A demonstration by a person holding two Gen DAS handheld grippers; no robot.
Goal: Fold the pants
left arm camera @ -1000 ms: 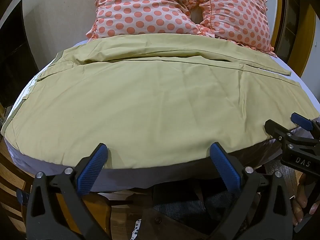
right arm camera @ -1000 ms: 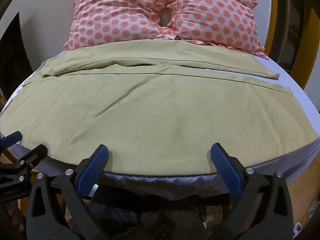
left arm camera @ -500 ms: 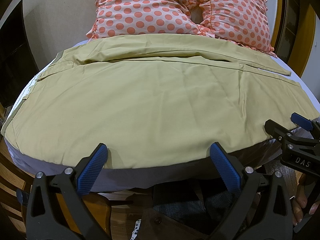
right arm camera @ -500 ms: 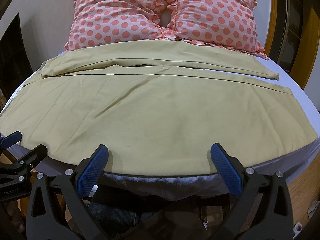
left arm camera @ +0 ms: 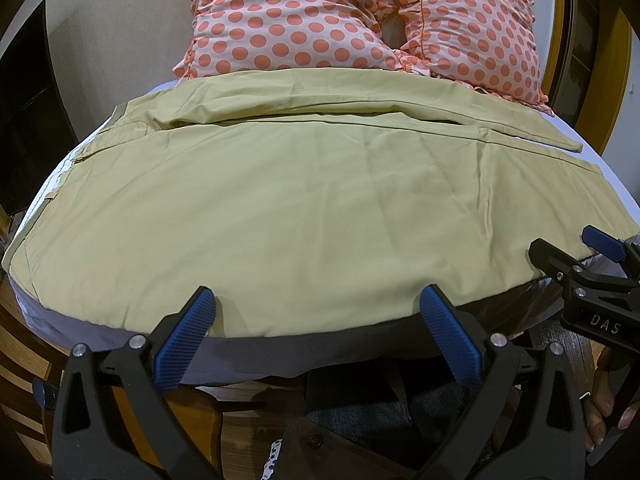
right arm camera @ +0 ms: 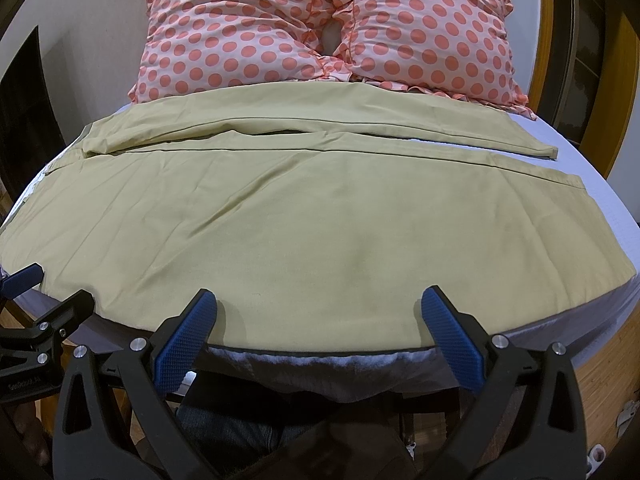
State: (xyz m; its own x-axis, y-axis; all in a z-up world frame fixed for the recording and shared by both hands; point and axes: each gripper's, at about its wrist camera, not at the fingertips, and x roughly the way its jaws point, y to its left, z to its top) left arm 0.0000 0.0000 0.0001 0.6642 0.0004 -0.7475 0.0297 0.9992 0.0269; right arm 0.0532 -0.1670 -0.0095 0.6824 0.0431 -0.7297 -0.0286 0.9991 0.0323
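Left gripper: low centre of the left view, fingers spread wide and holding nothing. It sits just off the near hem, not touching cloth.

Waist: the pants' waist end lies at the left edge of the frame, reaching close to the bed's left side.

Pants: khaki, spread flat across the middle of both views, waist left, cuffs right. The near leg fills most of the frame; the far leg runs along the upper part, a narrow gap between the two.

Bed: pale sheet shows at the right edge and in a strip under the near hem.

Pillows: two spotted ones at the top of the frame, just behind the far leg.

Right gripper: low centre of the right view, also wide open and empty, just short of the hem.

Cuffs: the near cuff sits at the right, the far one slightly above and left of it.

Step in hand: probably the first fold has yet to start, one leg onto the other.

Doing it well: take the near edge at two well-separated spots, one toward the waist, one toward the cuff. Pinch both layers, lift together and level, carry over to meet the far leg's outer seam.

Risk: thin cloth may slip or wrinkle if one side lifts early.
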